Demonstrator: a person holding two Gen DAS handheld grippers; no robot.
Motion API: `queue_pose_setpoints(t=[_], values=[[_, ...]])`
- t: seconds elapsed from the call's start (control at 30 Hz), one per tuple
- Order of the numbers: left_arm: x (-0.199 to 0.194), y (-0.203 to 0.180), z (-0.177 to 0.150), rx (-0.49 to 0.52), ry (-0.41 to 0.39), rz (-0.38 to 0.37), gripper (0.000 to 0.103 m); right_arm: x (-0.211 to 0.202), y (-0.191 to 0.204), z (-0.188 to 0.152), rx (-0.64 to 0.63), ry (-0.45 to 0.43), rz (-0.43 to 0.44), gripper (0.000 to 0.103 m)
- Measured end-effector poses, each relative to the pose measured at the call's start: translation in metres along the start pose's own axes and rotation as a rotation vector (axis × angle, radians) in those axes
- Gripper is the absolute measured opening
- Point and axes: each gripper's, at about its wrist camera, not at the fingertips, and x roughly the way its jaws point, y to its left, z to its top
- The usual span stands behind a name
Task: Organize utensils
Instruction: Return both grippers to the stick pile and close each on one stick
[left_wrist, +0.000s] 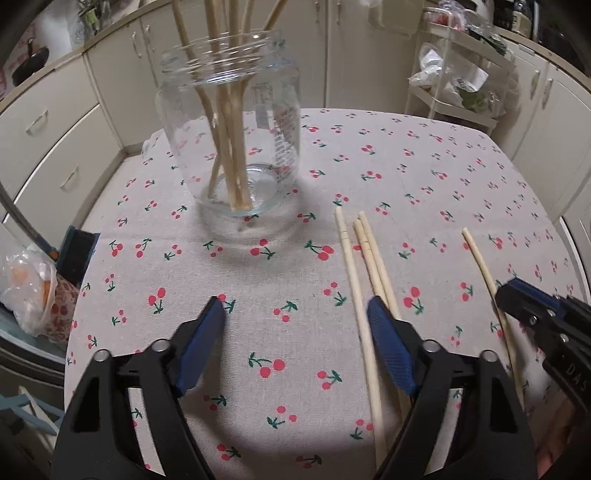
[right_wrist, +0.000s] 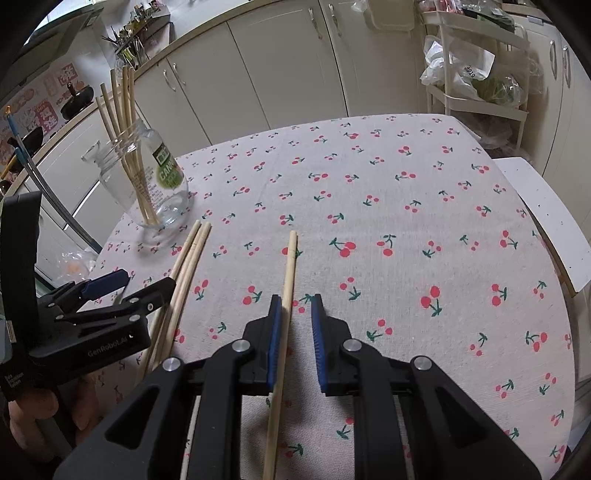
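Chopsticks (left_wrist: 229, 122) stand in the jar (left_wrist: 231, 125); three chopsticks (left_wrist: 364, 254) lie right of it.

The table is covered by a matt woven cloth (right_wrist: 406, 206) printed with cherries. Pale, smooth wooden chopsticks (left_wrist: 364, 266) are seen on it and in a clear glossy glass jar (left_wrist: 229, 122). The grippers' black plastic is matt, with ribbed blue pads (right_wrist: 317, 343).
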Motion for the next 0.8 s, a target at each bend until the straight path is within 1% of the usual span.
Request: queue_pose_setpoints(t=[0.07,0.1,0.13,0.2,0.23,0.27,0.4,0.5,0.53,0.57,0.6,0.63,0.67,0.73,0.77,0.8], values=[[-0.003,-0.003,0.000,0.031,-0.003,-0.008,0.053,0.000,0.002,-0.001,-0.008,0.003,0.000,0.017],[-0.005,-0.003,-0.001,0.038,0.002,-0.021,0.049,-0.001,0.003,-0.002,-0.011,0.005,0.005,0.017],[-0.007,-0.001,-0.002,0.041,0.005,-0.024,0.042,-0.001,0.004,-0.004,-0.009,0.008,0.016,0.017],[-0.010,0.008,-0.004,0.040,0.016,-0.030,0.033,-0.002,0.006,-0.007,-0.009,0.013,0.030,0.017],[-0.012,0.011,-0.005,0.040,0.022,-0.030,0.025,-0.003,0.007,-0.008,-0.009,0.017,0.037,0.017],[-0.013,0.016,-0.006,0.039,0.031,-0.032,0.023,-0.004,0.007,-0.009,-0.007,0.021,0.040,0.017],[-0.015,0.030,-0.007,0.045,0.065,-0.081,0.023,-0.002,0.007,-0.005,-0.013,0.018,0.013,0.017],[-0.009,0.030,0.001,0.055,0.066,-0.068,0.026,0.002,0.007,0.002,-0.024,0.020,-0.007,0.017],[-0.007,0.029,0.006,0.051,0.062,-0.064,0.031,0.004,0.007,0.004,-0.026,0.021,-0.008,0.017],[-0.005,0.028,0.009,0.048,0.055,-0.057,0.038,0.007,0.008,0.007,-0.034,0.022,-0.015,0.017],[-0.003,0.027,0.014,0.045,0.049,-0.048,0.042,0.008,0.008,0.009,-0.040,0.022,-0.018,0.017],[0.000,0.028,0.019,0.032,0.043,-0.038,0.048,0.009,0.008,0.010,-0.047,0.022,-0.021,0.017],[0.003,0.029,0.023,0.017,0.043,-0.038,0.051,0.011,0.008,0.012,-0.051,0.022,-0.025,0.017],[0.009,0.031,0.030,0.005,0.051,-0.043,0.051,0.013,0.009,0.014,-0.061,0.020,-0.030,0.017],[0.012,0.030,0.032,0.009,0.055,-0.048,0.049,0.014,0.010,0.015,-0.067,0.018,-0.032,0.017],[0.015,0.029,0.034,0.014,0.061,-0.050,0.044,0.015,0.011,0.015,-0.075,0.015,-0.038,0.017]])
